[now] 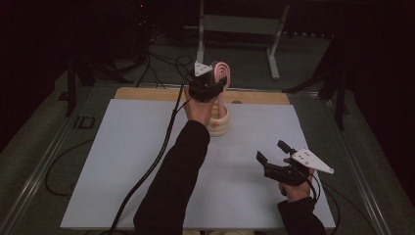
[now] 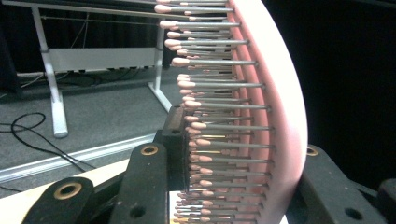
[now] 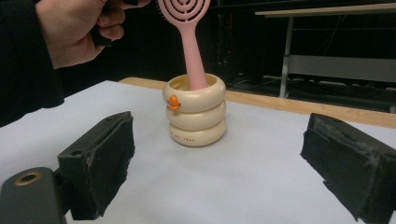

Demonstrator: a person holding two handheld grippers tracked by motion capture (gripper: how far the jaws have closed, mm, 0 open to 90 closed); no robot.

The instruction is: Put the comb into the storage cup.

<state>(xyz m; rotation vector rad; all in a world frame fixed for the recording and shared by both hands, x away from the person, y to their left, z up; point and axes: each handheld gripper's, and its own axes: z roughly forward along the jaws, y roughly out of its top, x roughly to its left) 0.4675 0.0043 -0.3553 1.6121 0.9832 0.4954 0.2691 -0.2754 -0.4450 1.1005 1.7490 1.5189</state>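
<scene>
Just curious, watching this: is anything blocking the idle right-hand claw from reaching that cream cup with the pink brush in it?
Nothing visible. Bare white table lies between the open right gripper and the cream cup.

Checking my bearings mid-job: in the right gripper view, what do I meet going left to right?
Person's hand → near jaw pad of the right hand-held gripper → cream ringed holder with the pink hairbrush standing in it → the other jaw pad.

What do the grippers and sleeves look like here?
Both grippers are black, each topped with a grey three-cornered plate. The left gripper trails a thick black cable toward the table's near edge. The right gripper has worn, frayed black pads and brass-ringed screw holes. The sleeves are black and long.
</scene>
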